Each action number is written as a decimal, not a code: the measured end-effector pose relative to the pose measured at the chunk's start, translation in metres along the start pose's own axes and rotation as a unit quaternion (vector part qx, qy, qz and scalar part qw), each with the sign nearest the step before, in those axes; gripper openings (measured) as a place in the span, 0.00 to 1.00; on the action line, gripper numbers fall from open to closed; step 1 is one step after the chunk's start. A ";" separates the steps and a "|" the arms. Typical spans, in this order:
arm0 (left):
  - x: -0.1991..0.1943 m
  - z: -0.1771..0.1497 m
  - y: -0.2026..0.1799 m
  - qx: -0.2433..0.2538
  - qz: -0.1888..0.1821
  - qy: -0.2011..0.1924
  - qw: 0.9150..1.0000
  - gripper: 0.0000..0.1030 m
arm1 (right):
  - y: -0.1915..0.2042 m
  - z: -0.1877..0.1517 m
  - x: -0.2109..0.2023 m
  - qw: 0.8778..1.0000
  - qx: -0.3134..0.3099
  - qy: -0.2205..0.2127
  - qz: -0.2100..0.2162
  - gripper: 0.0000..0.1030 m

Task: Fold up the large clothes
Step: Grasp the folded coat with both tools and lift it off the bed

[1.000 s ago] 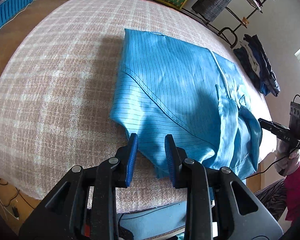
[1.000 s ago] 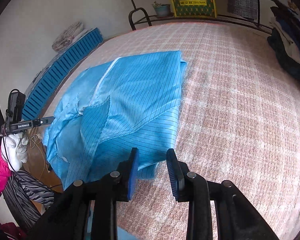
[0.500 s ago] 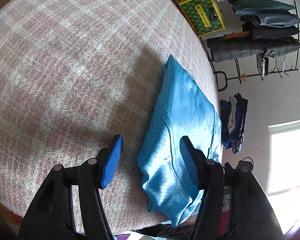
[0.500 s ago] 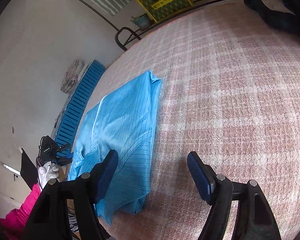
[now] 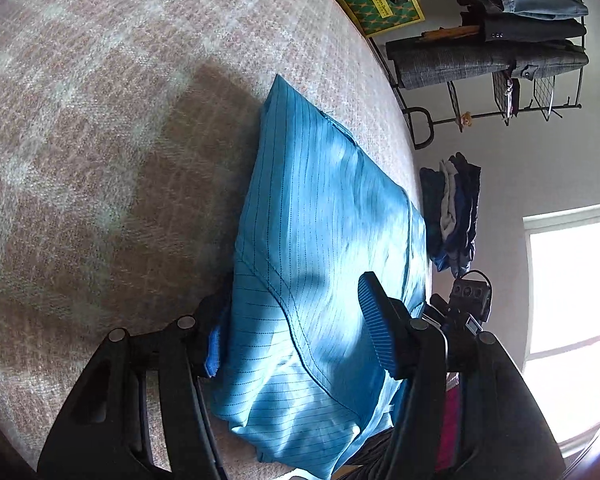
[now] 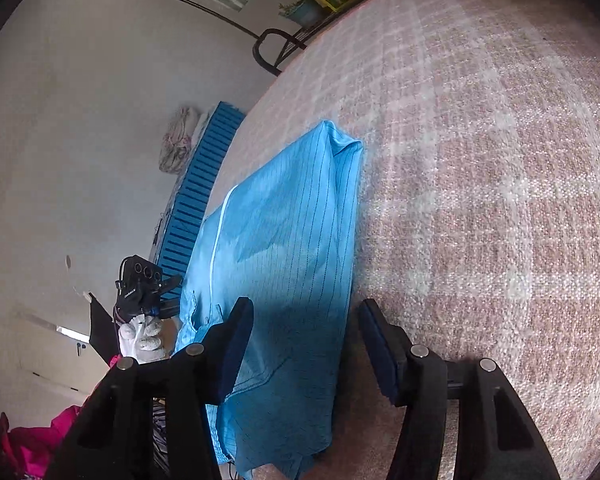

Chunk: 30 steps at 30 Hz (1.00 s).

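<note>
We are straddling opposite edges of the folded, pinstriped bright-blue garment (image 5: pixel 324 240) lying on the pink plaid bed (image 5: pixel 100 128): left hand-held gripper (image 5: pixel 292 332) half-open, right hand-held gripper (image 6: pixel 306 340) closing, neither pinching cloth.

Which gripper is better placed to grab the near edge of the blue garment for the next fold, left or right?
Left, probably. The left gripper already straddles the blue striped garment, fabric between its open fingers. The right gripper is closing over only the garment's edge beside the plaid bedcover.
</note>
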<state>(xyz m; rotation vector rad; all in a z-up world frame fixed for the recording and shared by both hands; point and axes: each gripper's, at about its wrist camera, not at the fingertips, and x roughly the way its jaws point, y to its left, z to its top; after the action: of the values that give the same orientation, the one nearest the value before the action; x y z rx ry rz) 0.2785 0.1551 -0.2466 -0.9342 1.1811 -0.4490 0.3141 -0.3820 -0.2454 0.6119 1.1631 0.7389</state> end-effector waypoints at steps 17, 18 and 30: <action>0.024 -0.011 -0.046 0.089 0.113 -0.036 0.989 0.13 | 0.053 0.009 0.053 0.996 -0.045 0.020 -0.068 0.09; 0.024 -0.014 -0.055 0.108 0.127 -0.042 0.985 0.11 | 0.062 0.009 0.055 0.995 -0.056 0.018 -0.086 0.07; 0.020 -0.058 -0.126 0.232 0.197 -0.107 0.947 0.05 | 0.171 -0.021 0.073 0.944 -0.200 -0.011 -0.262 0.03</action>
<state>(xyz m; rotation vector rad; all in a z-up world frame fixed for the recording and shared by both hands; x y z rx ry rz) 0.2525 0.0480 -0.1610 -0.3163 0.9723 -0.2723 0.2767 -0.2173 -0.1643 -0.0387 1.0505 0.4829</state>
